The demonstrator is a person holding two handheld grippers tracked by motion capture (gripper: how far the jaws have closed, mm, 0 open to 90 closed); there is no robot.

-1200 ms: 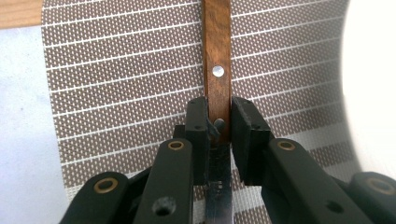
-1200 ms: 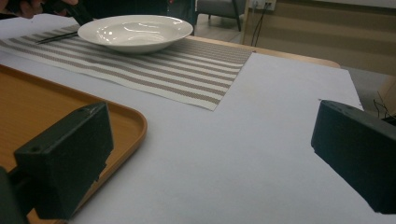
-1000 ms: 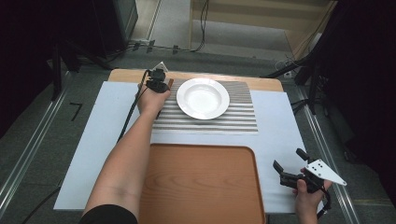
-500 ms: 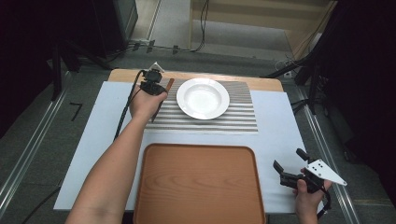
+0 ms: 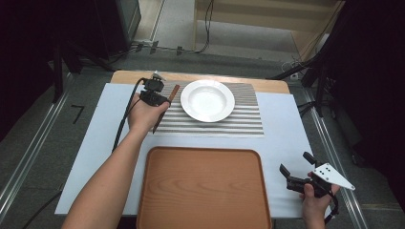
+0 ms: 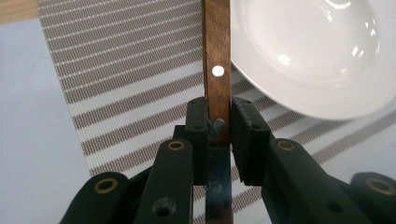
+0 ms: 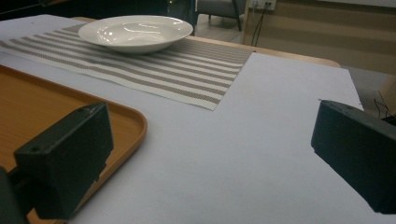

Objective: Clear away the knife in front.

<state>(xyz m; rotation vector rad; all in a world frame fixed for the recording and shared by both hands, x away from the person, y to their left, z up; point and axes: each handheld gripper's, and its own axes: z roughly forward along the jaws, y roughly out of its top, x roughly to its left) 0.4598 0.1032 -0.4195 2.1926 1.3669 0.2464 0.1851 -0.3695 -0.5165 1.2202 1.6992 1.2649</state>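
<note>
Left tool (image 5: 158, 97) closed on a knife (image 6: 217, 70) by its wooden handle, above the striped mat (image 5: 239, 125), just beside the white plate (image 5: 207, 100). Right tool (image 5: 300, 168) wide open, holding nothing, near the worktop (image 5: 286, 124) edge, right of the brown tray (image 5: 203, 188).

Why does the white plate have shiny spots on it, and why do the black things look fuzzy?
In the left gripper view, room lights glare off the glossy white plate, and the left gripper, clamped on a wooden handle, looks a bit soft from being so near. In the right gripper view, the open right gripper has blurry jaws; the plate looks sharper.
</note>
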